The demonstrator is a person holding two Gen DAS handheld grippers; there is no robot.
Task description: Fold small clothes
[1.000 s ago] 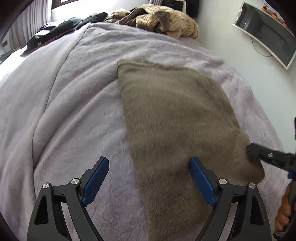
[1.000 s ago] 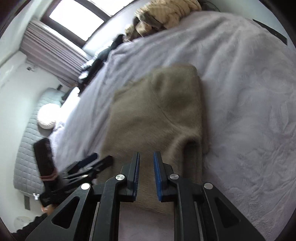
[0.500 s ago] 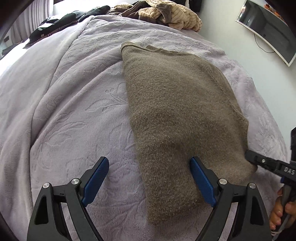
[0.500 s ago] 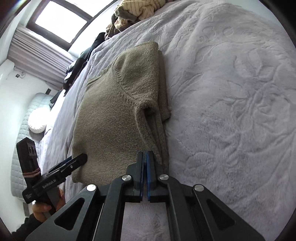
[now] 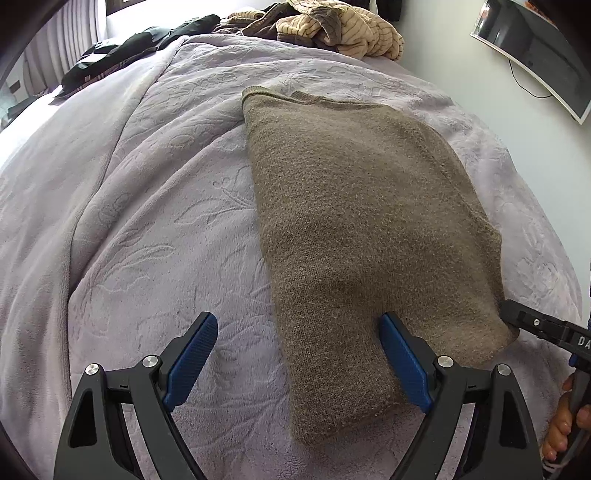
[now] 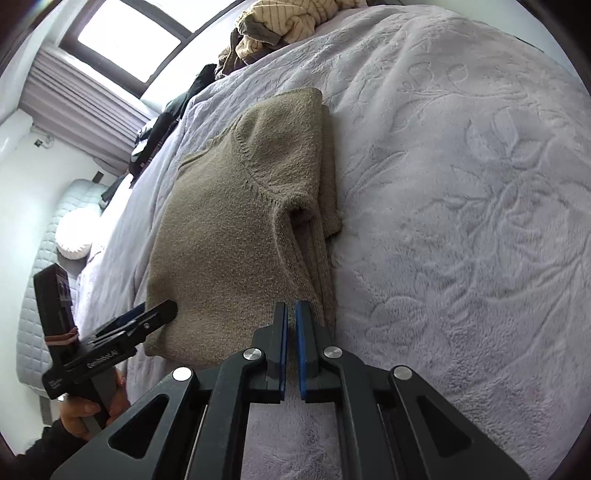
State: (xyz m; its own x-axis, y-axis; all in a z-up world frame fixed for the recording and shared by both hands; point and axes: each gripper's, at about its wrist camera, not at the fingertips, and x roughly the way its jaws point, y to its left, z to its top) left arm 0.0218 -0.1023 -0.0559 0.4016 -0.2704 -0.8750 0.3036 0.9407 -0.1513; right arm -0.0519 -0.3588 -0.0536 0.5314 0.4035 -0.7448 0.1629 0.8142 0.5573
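Right hand-held gripper [image 6: 291, 314] pinches lengthwise-folded sweater's [image 6: 229, 236] near corner

Open blanket [image 5: 155, 229] left of the sweater [image 5: 354, 229] and bare blanket right of it, free for passing. Blocked at the far end by a clothes pile [image 5: 332, 26] and dark garments [image 5: 122, 55]; wall close on the right.
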